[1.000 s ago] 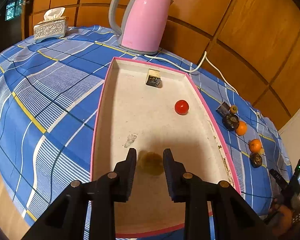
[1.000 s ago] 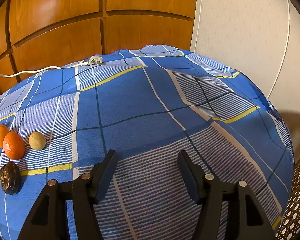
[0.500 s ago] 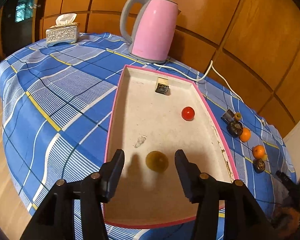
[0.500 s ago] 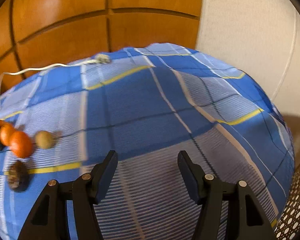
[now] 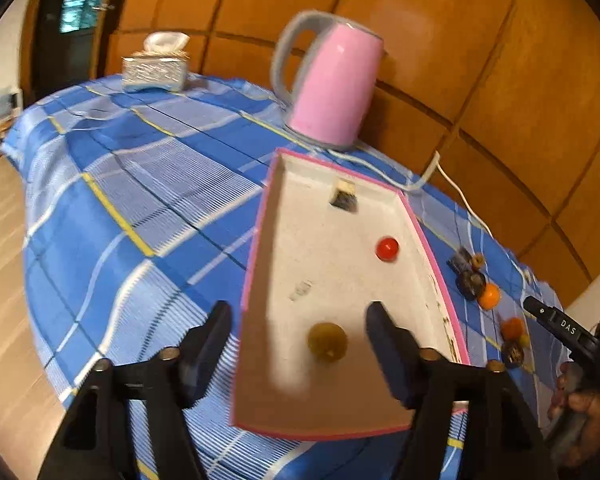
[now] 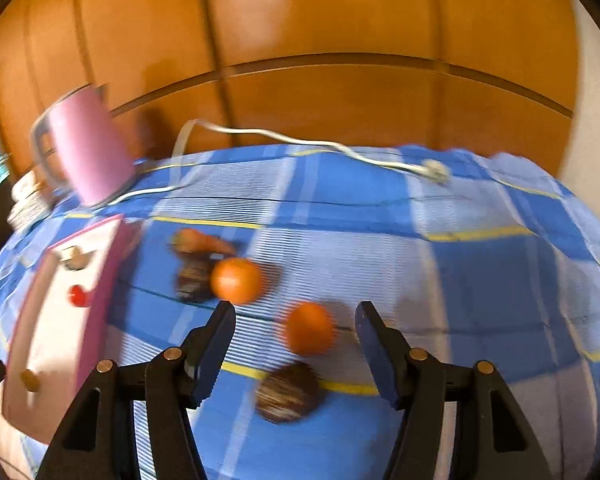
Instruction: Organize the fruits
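Note:
A pink-rimmed white tray (image 5: pixel 284 224) lies on the blue checked cloth. In it are a brownish-green round fruit (image 5: pixel 327 341), a red tomato (image 5: pixel 387 248) and a small dark block (image 5: pixel 344 198). My left gripper (image 5: pixel 298 320) is open above the tray's near end, the fruit below between its fingers. My right gripper (image 6: pixel 294 330) is open above loose fruit: two oranges (image 6: pixel 309 328) (image 6: pixel 236 280), two dark round fruits (image 6: pixel 287 392) (image 6: pixel 193 278) and a carrot (image 6: pixel 202 241). The tray (image 6: pixel 96 308) lies to their left.
A pink kettle (image 5: pixel 332 88) stands behind the tray, its white cord (image 6: pixel 292 142) and plug trailing over the cloth. A tissue box (image 5: pixel 156 66) sits at the far left corner. Wood panelling backs the table. The right gripper also shows in the left wrist view (image 5: pixel 568 332).
My left gripper opened, left the brownish-green fruit in the tray and pulled back and up. My right gripper swung left, from bare cloth to over the loose fruit.

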A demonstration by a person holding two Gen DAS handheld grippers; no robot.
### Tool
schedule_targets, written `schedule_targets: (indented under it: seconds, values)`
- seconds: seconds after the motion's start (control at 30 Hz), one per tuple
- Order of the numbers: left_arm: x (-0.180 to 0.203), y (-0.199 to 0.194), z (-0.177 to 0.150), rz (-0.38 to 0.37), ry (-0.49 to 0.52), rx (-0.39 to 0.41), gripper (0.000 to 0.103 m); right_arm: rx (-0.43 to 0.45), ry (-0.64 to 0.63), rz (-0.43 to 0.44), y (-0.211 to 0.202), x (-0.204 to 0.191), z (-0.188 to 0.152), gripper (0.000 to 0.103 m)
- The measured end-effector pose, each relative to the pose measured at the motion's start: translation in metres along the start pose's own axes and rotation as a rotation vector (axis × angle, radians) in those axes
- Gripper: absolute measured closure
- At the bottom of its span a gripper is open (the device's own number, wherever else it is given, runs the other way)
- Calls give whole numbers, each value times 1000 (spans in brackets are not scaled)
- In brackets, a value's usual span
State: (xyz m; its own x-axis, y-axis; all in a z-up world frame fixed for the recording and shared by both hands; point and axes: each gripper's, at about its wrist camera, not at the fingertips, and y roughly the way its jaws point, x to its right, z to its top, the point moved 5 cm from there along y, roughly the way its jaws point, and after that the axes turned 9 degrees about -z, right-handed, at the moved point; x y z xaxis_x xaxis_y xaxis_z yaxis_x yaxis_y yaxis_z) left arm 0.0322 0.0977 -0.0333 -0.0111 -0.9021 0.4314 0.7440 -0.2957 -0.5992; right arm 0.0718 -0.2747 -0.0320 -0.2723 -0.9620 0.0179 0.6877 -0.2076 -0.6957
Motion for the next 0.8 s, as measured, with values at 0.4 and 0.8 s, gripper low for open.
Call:
schedule_targets:
  seconds: [0.4,0.8]
  values:
    - [-37,9,-12,59,-110,-57,21,-51,-194,120,52,-81,42,40]
    - [-47,17,-18,77,-135,-87,17,-99,-238,122,86,-91,42,75]
